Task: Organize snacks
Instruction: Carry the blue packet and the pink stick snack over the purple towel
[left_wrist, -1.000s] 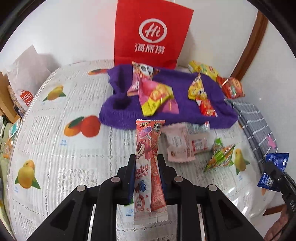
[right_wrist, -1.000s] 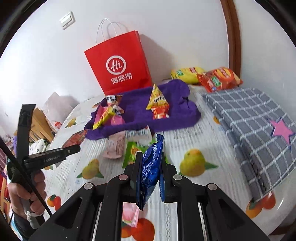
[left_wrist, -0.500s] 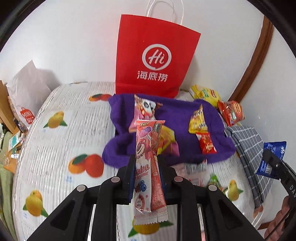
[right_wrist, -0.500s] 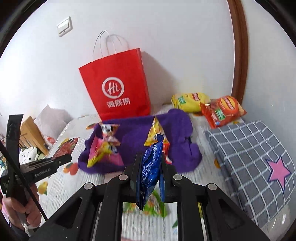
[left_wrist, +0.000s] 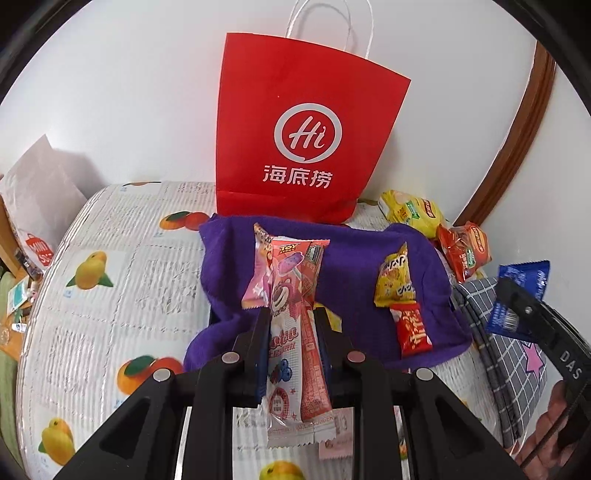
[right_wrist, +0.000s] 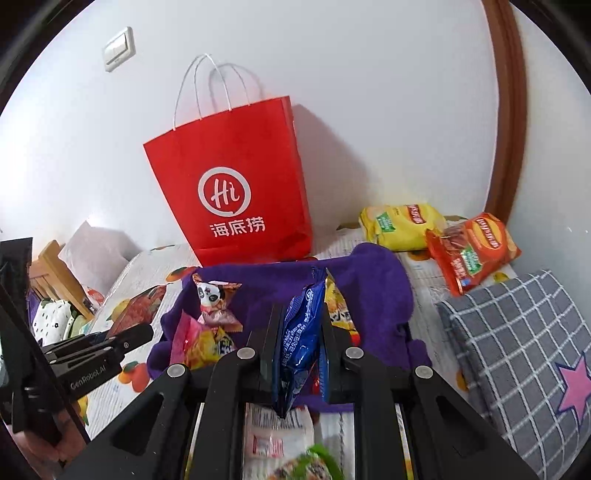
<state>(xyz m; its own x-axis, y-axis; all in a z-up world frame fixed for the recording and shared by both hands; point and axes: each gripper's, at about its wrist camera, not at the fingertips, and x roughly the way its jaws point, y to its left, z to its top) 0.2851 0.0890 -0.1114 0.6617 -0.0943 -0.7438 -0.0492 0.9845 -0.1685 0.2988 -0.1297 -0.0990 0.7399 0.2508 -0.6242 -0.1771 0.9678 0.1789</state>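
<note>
My left gripper (left_wrist: 291, 314) is shut on a pink bear-print snack packet (left_wrist: 295, 314), held upright above the near edge of a purple cloth (left_wrist: 354, 258). My right gripper (right_wrist: 300, 314) is shut on a blue snack packet (right_wrist: 301, 332), also raised over the purple cloth (right_wrist: 369, 273). A red paper bag (left_wrist: 303, 140) with white handles stands behind the cloth against the wall; it also shows in the right wrist view (right_wrist: 232, 192). On the cloth lie a yellow packet (left_wrist: 395, 277), a red packet (left_wrist: 413, 328) and a panda packet (right_wrist: 216, 295).
Yellow chips (right_wrist: 400, 225) and orange chips (right_wrist: 471, 251) lie at the back right. A grey checked cushion (right_wrist: 517, 354) lies at the right. Loose packets (right_wrist: 277, 432) lie on the fruit-print tablecloth (left_wrist: 110, 295) below the grippers. A white bag (left_wrist: 37, 195) stands at the left.
Both grippers have risen and moved forward toward the red bag, each still holding its packet. The purple cloth and bag now appear nearer and larger.
</note>
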